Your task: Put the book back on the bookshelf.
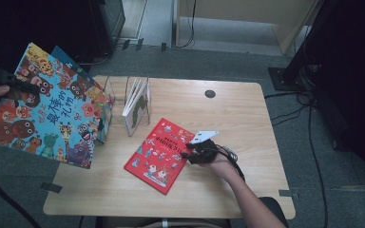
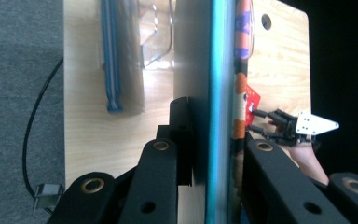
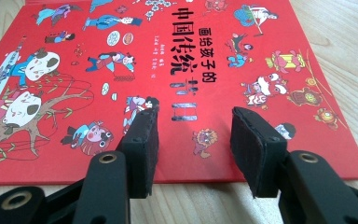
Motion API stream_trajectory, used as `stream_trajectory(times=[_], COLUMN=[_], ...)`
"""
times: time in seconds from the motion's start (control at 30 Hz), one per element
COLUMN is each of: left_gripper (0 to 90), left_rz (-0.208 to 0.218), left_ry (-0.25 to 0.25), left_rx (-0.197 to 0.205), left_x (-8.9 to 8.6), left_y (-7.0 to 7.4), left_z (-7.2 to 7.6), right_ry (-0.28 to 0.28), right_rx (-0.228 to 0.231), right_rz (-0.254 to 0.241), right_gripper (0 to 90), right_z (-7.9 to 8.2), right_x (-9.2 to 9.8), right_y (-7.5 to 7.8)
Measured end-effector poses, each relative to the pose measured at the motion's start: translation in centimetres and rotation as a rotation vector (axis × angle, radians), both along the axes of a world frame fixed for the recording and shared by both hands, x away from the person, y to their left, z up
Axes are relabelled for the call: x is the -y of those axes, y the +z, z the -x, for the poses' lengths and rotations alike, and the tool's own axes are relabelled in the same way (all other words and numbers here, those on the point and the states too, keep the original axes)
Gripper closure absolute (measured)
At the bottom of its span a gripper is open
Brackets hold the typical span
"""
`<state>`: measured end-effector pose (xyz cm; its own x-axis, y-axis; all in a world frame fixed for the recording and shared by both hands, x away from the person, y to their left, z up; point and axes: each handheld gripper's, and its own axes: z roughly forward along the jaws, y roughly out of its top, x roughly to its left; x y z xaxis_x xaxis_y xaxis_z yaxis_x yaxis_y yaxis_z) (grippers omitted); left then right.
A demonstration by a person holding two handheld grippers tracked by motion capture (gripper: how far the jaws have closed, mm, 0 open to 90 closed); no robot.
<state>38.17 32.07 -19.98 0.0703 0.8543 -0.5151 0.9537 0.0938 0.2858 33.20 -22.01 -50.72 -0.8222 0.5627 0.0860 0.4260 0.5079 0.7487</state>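
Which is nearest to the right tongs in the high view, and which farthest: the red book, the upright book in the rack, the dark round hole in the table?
From the right tongs:
1. Red book, lying flat directly at the tips, on their left.
2. Upright book, standing in the wire rack, farther back and left.
3. Dark round hole, near the table's far edge.

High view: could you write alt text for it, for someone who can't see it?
A person's left gripper holds a big blue picture book in the air at the left of a wooden table, while the right gripper rests open at the edge of a red picture book lying flat. A wire book rack holding another book stands behind.
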Motion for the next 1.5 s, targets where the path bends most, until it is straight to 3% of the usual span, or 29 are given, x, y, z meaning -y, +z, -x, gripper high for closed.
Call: stream_trajectory(times=[0.27,0.4,0.6,0.77,1.0,1.17,1.4,1.43,1.5], left_gripper=[80.5,80.5,80.3,80.5,79.9,79.8,79.1,79.4,79.9], left_rz=[0.020,0.001,-0.036,-0.041,-0.028,-0.064,-0.051,-0.075,-0.078], left_ry=[0.037,0.049,0.046,0.056,0.075,0.075,0.036,0.041,0.042], left_rx=[-0.012,-0.008,-0.036,-0.046,-0.024,-0.023,-0.010,-0.014,-0.023], left_x=[-0.9,-1.1,-0.5,-0.2,-0.3,0.4,1.6,1.9,2.0], left_y=[0.2,0.2,-1.2,-2.4,-2.7,-2.4,-1.5,-1.6,-2.0], left_z=[-2.8,-4.3,-6.1,-7.1,-7.8,-7.9,-8.2,-8.3,-8.6], right_ry=[0.001,0.001,-0.003,-0.003,0.001,-0.001,-0.003,-0.003,-0.002], right_rx=[-0.003,-0.004,-0.008,-0.004,0.003,0.008,0.011,0.011,0.012], right_rz=[-0.006,-0.008,-0.013,-0.014,-0.012,-0.013,-0.013,-0.013,-0.011], right_gripper=[52.0,51.9,51.9,51.8,51.9,52.0,52.0,52.0,52.1], right_z=[0.0,0.0,0.0,0.0,0.1,0.3,0.3,0.3,0.4], right_x=[0.0,0.1,0.0,0.1,0.1,0.2,0.1,0.1,0.1], right_y=[0.0,0.0,0.0,-0.1,-0.1,-0.2,-0.2,-0.2,-0.2])
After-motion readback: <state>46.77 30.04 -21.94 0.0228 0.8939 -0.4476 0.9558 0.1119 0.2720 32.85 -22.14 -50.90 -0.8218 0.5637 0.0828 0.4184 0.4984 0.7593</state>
